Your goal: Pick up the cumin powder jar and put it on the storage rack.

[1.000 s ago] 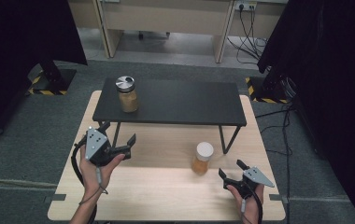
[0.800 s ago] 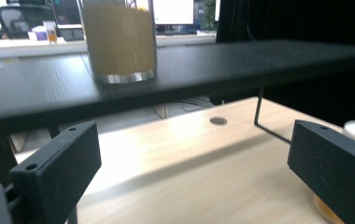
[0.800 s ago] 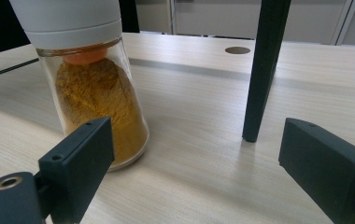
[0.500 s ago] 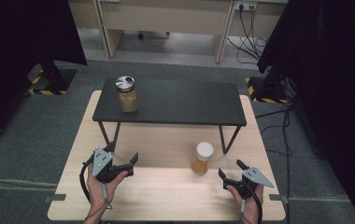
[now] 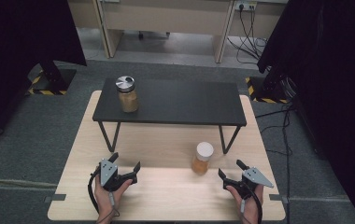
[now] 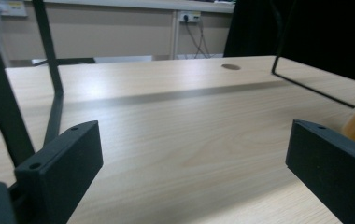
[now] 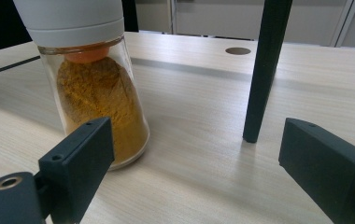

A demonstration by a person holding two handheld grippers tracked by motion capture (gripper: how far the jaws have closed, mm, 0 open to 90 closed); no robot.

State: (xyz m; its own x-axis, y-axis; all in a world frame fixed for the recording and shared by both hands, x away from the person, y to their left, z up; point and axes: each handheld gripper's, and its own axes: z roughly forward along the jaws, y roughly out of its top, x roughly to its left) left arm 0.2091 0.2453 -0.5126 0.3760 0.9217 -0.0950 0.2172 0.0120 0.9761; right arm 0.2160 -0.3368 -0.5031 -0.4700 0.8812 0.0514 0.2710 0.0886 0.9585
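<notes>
High view: spread right hand-held gripper [image 5: 231,169] beside white-lidded jar [image 5: 202,158], shelf leg [image 5: 226,138] close.

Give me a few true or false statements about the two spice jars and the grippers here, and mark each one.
1. The white-lidded jar stands on the wooden table. True.
2. The silver-lidded jar lies on its side. False: it stands upright on the black shelf.
3. The right gripper grips the white-lidded jar. False: its jaws are open, with the jar beside them.
4. The left gripper is open and holds nothing. True.
</notes>
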